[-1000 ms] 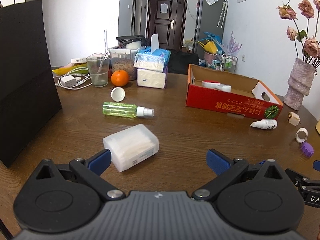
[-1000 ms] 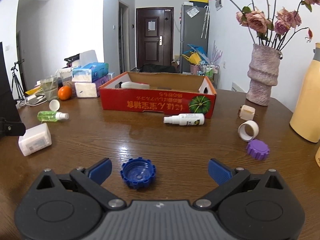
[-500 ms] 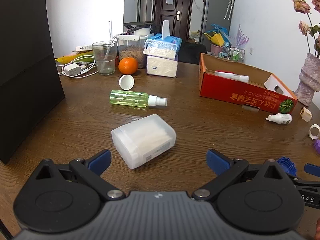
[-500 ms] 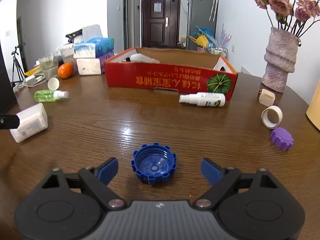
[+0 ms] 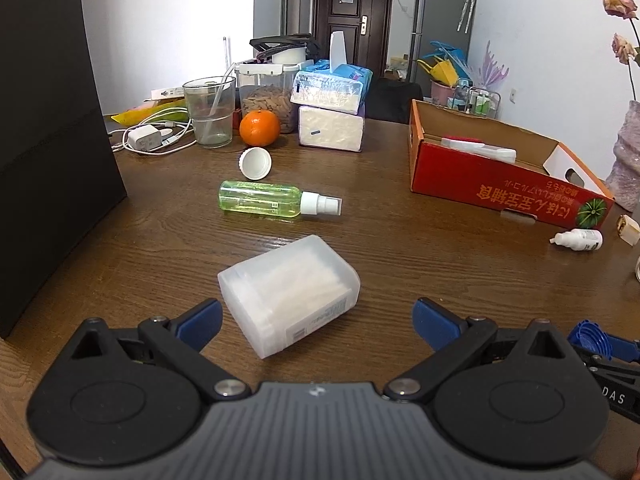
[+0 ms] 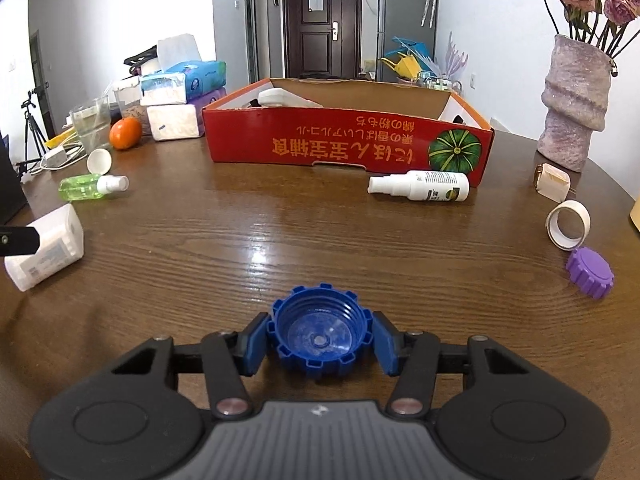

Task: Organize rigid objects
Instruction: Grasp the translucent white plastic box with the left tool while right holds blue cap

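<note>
A: Item one: right gripper (image 6: 320,338); jaws closing, blue pads set against both sides of the blue cap (image 6: 320,330); cap lies open side up on the wooden table (image 6: 280,232), low and central in the right wrist view

B: Item two: left gripper (image 5: 316,320); jaws spread wide, nothing gripped; translucent plastic box (image 5: 289,295) lies on the table between the blue fingers (image 5: 200,322), nearer the left one, touching neither as far as can be seen; label end turned toward the camera

A: Entered; item three: red cardboard box (image 6: 348,144), open top, standing at the far middle of the table; a white object lies inside, kind cannot be told

B: Item four: white spray bottle (image 6: 420,186), on its side just in front of the red box's right end, nozzle pointing left

A: Item five: green spray bottle (image 5: 266,200), on its side beyond the plastic box; white cap (image 5: 255,163) just behind it, tipped on edge

B: Item six: purple cap (image 6: 590,272) at the right edge, with a white ring (image 6: 568,226) on edge just behind it; small cream block (image 6: 554,180) farther back, near the foot of the vase (image 6: 576,104) holding dried roses

A: Item seven, far left cluster: orange (image 5: 259,128), glass tumbler (image 5: 209,110), stacked tissue packs (image 5: 331,108), white charger with cable (image 5: 146,138); black panel (image 5: 48,140) upright along the left side
</note>
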A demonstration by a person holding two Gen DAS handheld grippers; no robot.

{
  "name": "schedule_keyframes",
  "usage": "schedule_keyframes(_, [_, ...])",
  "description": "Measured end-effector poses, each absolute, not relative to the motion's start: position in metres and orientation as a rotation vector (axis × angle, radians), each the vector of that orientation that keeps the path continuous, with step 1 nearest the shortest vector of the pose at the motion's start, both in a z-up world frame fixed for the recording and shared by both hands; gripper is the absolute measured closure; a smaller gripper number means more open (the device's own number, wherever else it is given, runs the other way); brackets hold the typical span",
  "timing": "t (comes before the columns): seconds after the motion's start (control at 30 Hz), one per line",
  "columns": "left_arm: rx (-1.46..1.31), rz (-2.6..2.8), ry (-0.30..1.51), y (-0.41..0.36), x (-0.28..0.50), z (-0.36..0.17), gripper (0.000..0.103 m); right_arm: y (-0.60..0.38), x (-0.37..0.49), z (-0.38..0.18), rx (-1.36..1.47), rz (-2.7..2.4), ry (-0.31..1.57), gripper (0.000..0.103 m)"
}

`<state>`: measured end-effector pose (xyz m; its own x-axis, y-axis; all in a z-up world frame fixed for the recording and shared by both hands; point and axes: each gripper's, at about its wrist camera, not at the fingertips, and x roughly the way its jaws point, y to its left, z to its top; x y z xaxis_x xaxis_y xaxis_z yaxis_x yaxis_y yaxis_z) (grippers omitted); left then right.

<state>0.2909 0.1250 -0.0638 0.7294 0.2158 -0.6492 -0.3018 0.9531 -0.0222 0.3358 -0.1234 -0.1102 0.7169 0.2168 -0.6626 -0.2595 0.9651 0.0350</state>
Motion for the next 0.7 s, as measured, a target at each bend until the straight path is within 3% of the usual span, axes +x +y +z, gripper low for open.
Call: schedule_keyframes(0.7, [-0.223,0.548,0.703,0.128,0.335,-0.073,0.000,-0.146,0.364,-0.106,0.013,0.233,0.659,0.050])
